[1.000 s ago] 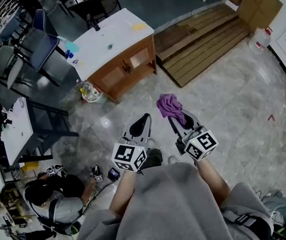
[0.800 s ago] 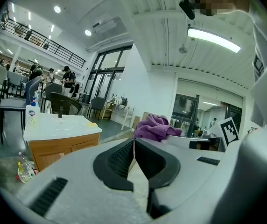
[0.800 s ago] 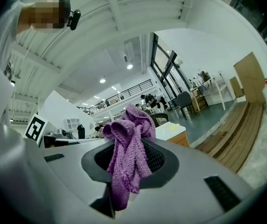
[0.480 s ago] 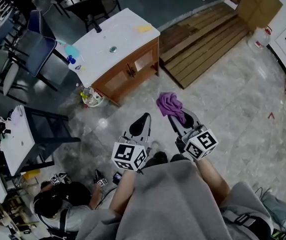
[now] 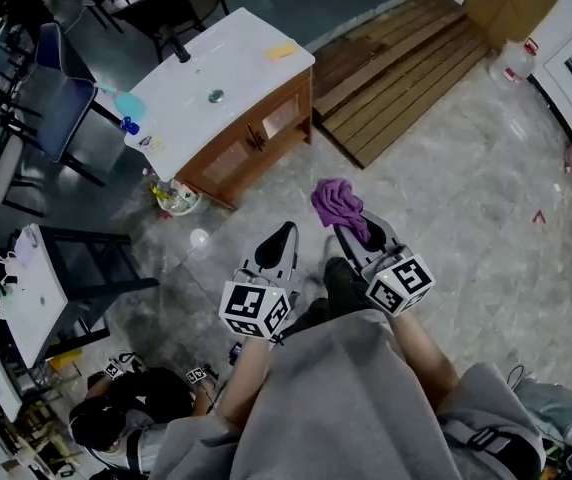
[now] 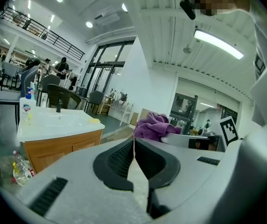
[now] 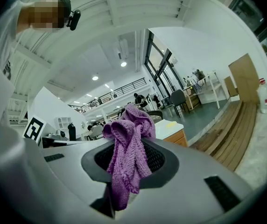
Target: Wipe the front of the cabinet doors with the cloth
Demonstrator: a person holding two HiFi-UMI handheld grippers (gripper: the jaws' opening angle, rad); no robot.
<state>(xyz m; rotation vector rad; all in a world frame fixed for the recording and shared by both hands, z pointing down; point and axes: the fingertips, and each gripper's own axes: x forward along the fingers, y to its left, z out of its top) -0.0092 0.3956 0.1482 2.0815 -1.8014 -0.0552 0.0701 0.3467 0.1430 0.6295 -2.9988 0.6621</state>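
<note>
Wearer's dark shoe (image 5: pixel 341 276) now steps fwd btwn left gripper (image 5: pixel 282 234) and right gripper (image 5: pixel 354 230); 1 s ago only a toe showed, nearer the body. View has turned a bit: jug (image 5: pixel 514 60) and wood platform (image 5: pixel 406 78) sit closer to the far edge. White table (image 5: pixel 28 293) at left and crouched person (image 5: pixel 126 420) have slid nearer.

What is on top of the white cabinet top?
A black faucet stands at its far edge, a small yellow object lies near a corner, and a drain sits in the middle. Closed doors hide the inside.
</note>
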